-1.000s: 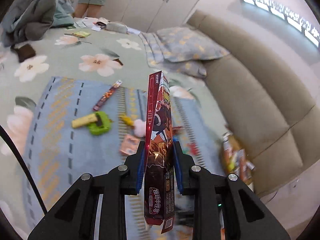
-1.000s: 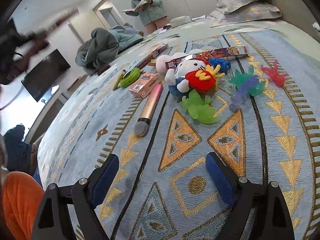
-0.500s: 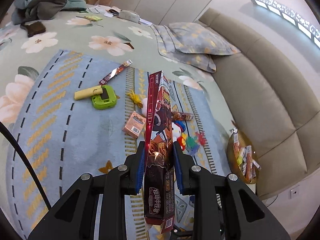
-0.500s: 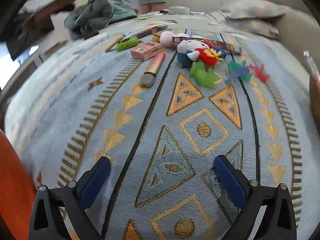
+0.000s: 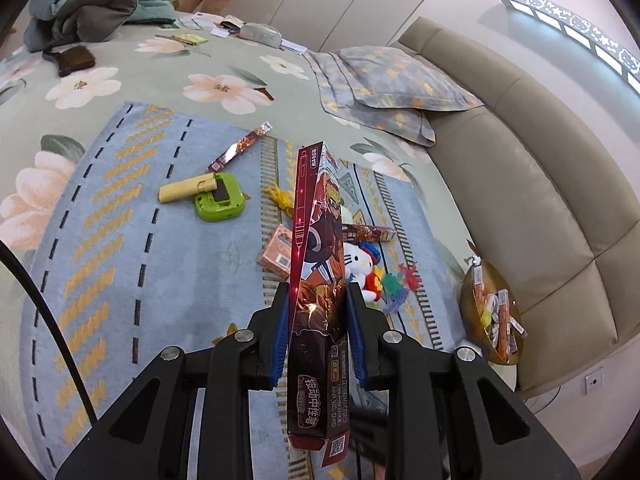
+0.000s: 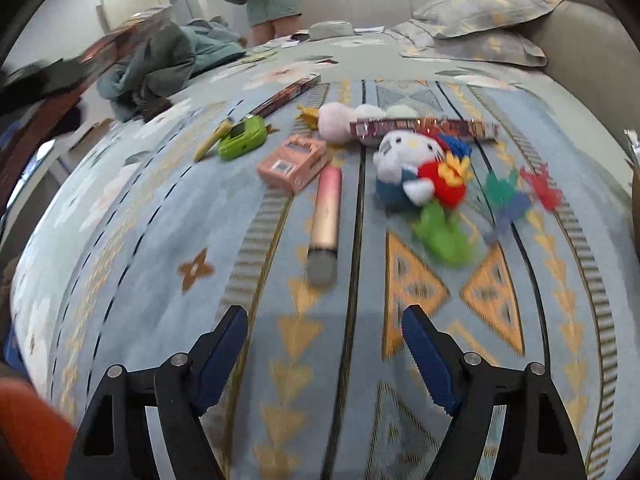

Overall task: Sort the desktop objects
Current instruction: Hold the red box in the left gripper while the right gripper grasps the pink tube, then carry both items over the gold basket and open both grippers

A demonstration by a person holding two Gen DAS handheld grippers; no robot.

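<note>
My left gripper [image 5: 316,334] sits low centre of its frame, pads clamped on a box [image 5: 318,280]; my right gripper [image 6: 324,344] sits low centre, jaws closing on nothing.

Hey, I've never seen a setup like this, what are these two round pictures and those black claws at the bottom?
Each picture comes from a fisheye camera riding on a hand-held gripper that a person carries, looking along its two fingers. The left hand-held gripper is clamped on a long dark-red printed pen box. The right hand-held gripper is closing with nothing between its fingers. On the blue patterned blanket lie a pink-gold tube, a small pink carton, a white cat plush toy and a lime-green plastic gadget.
</note>
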